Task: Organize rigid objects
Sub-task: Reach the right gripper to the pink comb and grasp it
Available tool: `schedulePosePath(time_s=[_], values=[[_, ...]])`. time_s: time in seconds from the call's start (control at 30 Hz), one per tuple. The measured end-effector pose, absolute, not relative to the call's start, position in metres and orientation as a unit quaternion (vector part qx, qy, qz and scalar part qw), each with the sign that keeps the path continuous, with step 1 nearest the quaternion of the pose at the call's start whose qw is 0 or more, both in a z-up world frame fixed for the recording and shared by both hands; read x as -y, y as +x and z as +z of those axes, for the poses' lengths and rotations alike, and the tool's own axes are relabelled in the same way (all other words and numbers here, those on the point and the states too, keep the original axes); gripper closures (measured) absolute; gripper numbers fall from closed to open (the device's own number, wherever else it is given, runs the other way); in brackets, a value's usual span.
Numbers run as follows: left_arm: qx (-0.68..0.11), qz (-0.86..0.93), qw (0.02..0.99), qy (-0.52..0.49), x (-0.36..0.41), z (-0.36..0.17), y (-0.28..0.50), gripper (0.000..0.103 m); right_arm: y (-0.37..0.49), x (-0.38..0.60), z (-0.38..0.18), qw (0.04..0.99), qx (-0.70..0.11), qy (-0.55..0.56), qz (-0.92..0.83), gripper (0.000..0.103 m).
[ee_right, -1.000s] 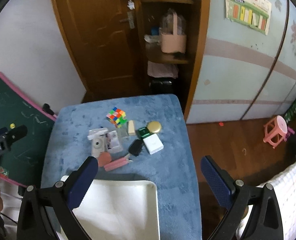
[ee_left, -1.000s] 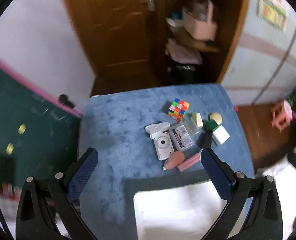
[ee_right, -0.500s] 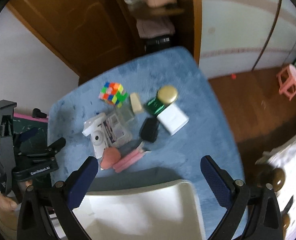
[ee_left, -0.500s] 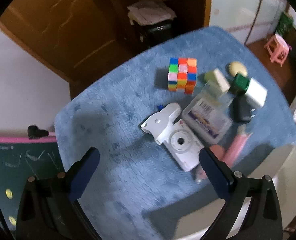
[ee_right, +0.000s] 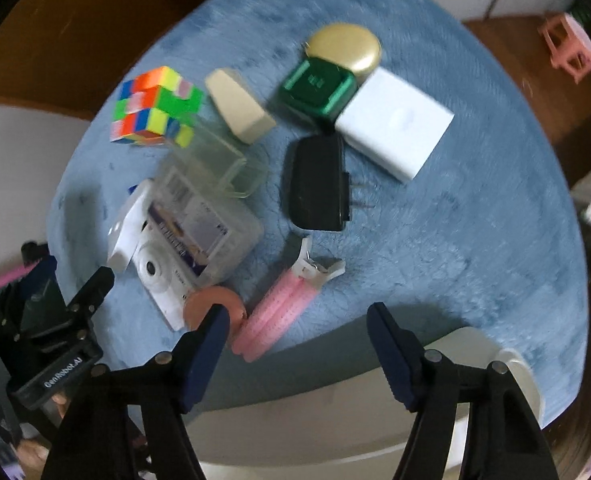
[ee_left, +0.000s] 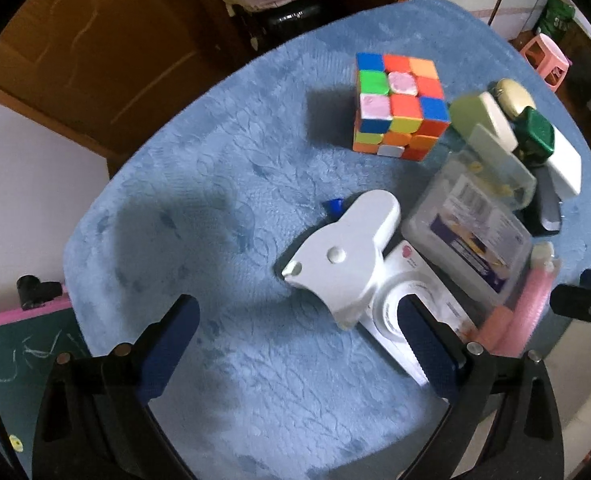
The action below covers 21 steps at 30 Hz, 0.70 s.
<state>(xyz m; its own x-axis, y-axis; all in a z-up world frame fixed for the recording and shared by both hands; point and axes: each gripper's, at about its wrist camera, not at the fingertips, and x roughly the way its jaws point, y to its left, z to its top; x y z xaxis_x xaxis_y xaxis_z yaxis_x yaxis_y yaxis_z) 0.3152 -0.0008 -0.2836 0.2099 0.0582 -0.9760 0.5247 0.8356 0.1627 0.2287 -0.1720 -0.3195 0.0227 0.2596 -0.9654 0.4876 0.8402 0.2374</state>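
A cluster of rigid objects lies on the blue table (ee_left: 231,184): a colour cube (ee_left: 399,104), a white instant camera (ee_left: 379,280) with a white bracket on it, clear plastic cases (ee_left: 471,224), a green box (ee_right: 319,84), a white box (ee_right: 395,124), a black adapter (ee_right: 317,184), a pink clip (ee_right: 283,308) and a round salmon piece (ee_right: 215,304). My left gripper (ee_left: 295,344) is open and empty, low over the table, its right finger over the camera. My right gripper (ee_right: 297,352) is open and empty, just short of the pink clip.
A white tray (ee_right: 455,360) sits at the table's near edge under my right gripper. A green chalkboard (ee_left: 15,344) with a pink frame stands left of the table. A wooden door and shelves are behind. A pink stool (ee_right: 571,44) stands on the floor to the right.
Both grippers have dropped and moved forward toward the cluster, so the objects look much larger. Both stay open and empty.
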Motion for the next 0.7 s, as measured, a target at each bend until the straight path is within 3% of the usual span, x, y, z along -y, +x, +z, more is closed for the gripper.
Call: schedulePosePath(time_s=[0.37,0.5,0.7], values=[[-0.636,-0.165,0.725,0.206,0.000,-0.310,0.345,0.003,0.234,0.171,-0.353,0.626,-0.719,0.286,-0.096,0.049],[-0.646,-0.160,0.720,0.196,-0.002,-0.320,0.355,0.003,0.236,0.172,-0.362,0.621,-0.724,0.285,-0.098,0.062],[-0.663,-0.165,0.706,0.186,-0.009,-0.340,0.368,0.002,0.239,0.166,-0.373,0.626,-0.724,0.273,-0.102,0.066]])
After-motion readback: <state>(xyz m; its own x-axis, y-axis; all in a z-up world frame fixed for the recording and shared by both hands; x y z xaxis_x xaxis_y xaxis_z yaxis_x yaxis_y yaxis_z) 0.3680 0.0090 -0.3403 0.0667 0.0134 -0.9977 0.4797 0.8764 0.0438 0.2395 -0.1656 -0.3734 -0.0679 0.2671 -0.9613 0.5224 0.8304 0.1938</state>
